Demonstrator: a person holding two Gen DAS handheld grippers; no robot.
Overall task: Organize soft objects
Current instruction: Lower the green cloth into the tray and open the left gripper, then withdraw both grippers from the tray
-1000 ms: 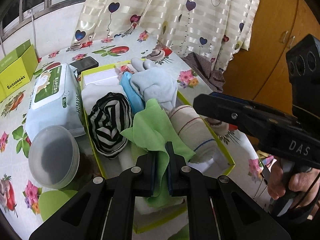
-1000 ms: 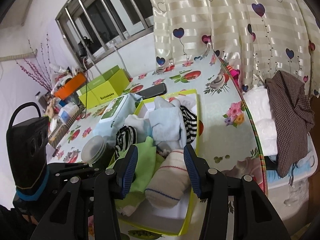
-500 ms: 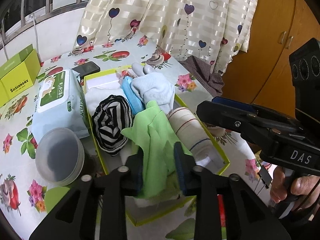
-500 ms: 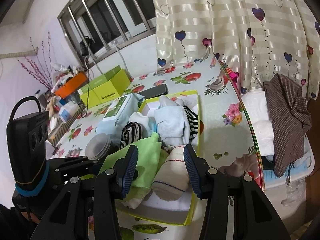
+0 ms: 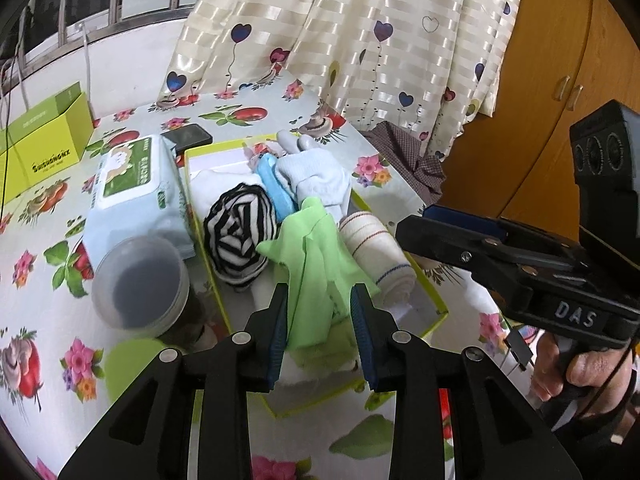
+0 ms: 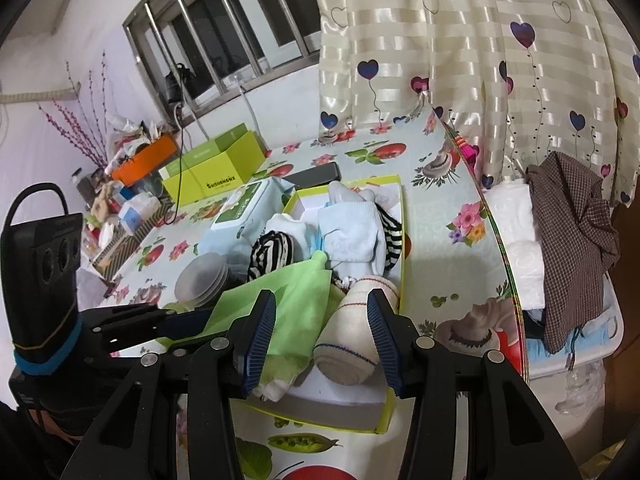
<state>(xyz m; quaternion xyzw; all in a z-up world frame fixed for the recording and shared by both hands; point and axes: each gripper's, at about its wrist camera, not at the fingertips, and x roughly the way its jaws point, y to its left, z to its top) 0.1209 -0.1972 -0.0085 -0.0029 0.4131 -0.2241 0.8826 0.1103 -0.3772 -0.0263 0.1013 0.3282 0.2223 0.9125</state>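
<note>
A yellow-green box point(image 5: 434, 307) point(image 6: 397, 184) on the flowered table holds soft things: a green cloth point(image 5: 316, 264) point(image 6: 288, 296), a black-and-white striped roll point(image 5: 240, 240) point(image 6: 272, 254), a cream rolled sock point(image 5: 376, 252) point(image 6: 354, 340), a pale blue sock bundle point(image 5: 316, 176) point(image 6: 352, 232). My left gripper point(image 5: 322, 332) is open, its jaws on either side of the green cloth's hanging end, which lies loose in the box. My right gripper point(image 6: 322, 340) is open and empty, just before the box, above the cream sock.
A wet-wipes pack point(image 5: 136, 184) point(image 6: 248, 208) and a lidded round tub point(image 5: 140, 284) point(image 6: 200, 280) lie left of the box. A phone point(image 5: 186, 136) and a green carton point(image 5: 44, 140) point(image 6: 216, 168) sit further back. The curtain and a checked cloth point(image 6: 572, 248) are to the right.
My left gripper was shut on the green cloth a second ago; it has opened and drawn back a little, leaving the cloth in the box. The right gripper stayed open and rose slightly.
</note>
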